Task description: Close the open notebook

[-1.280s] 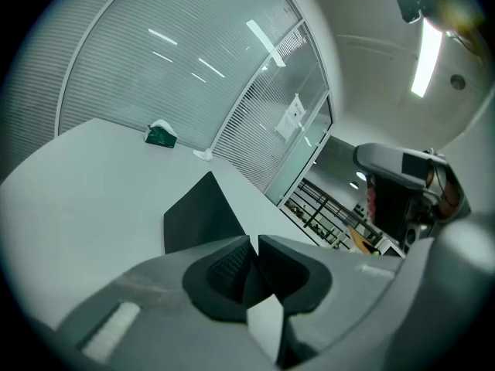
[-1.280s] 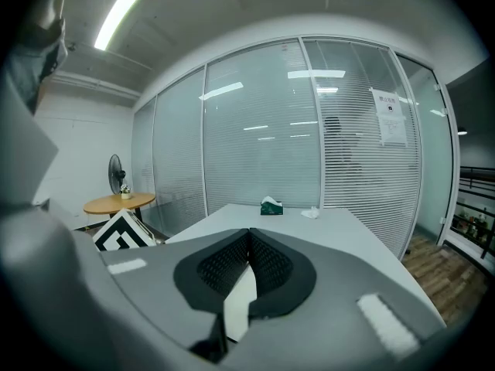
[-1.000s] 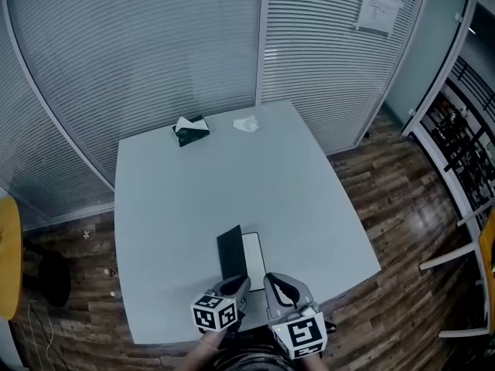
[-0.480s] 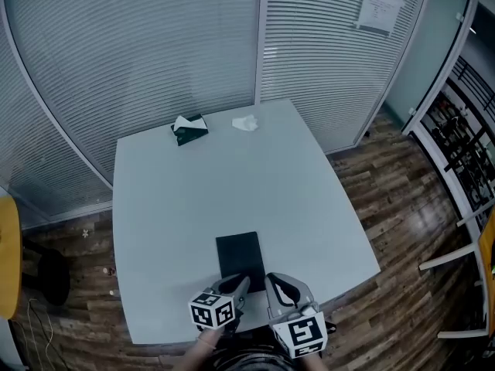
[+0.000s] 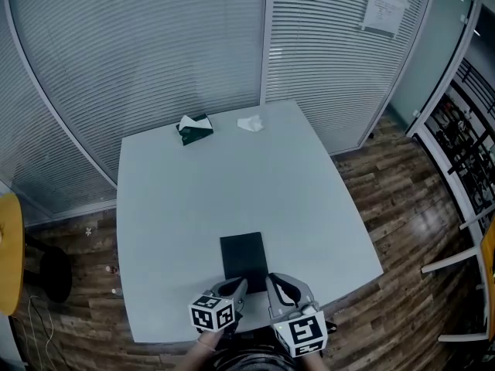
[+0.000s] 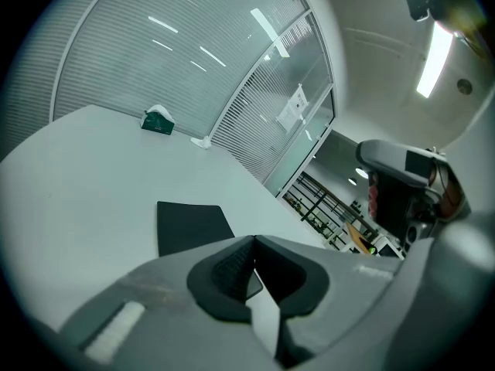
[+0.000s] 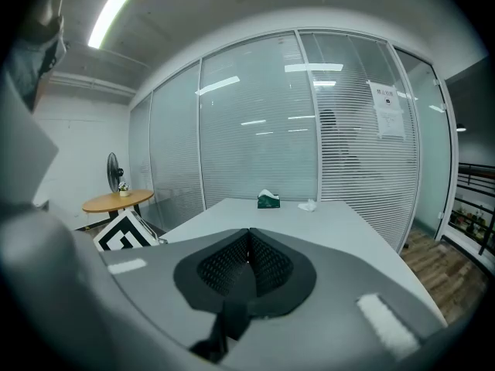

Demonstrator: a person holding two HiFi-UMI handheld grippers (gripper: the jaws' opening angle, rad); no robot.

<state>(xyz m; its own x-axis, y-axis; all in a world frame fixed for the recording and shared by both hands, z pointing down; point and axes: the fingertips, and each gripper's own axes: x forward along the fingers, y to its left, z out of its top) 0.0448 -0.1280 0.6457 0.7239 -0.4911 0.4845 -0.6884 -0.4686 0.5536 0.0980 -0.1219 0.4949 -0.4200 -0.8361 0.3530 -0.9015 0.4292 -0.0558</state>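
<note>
The black notebook point(image 5: 244, 255) lies closed and flat on the grey table point(image 5: 232, 184), near its front edge. In the left gripper view the notebook point(image 6: 189, 226) shows just beyond the jaws. My left gripper point(image 5: 237, 286) sits right behind the notebook's near edge. Its jaws have just been closing and are now shut with nothing between them point(image 6: 253, 243). My right gripper point(image 5: 276, 284) rests beside it at the notebook's near right corner, also shut and empty point(image 7: 249, 236). The right gripper's own body hides the notebook in its view.
A dark green tissue box point(image 5: 194, 128) and a crumpled white tissue point(image 5: 249, 123) sit at the table's far edge, before a glass wall with blinds. A yellow round table point(image 5: 6, 253) stands at left, a chair frame point(image 5: 464, 261) at right on the wooden floor.
One second ago the notebook lay open with a white page showing on its right. The cover has come down over the page, and the notebook is now closed. Both grippers stayed in place.
</note>
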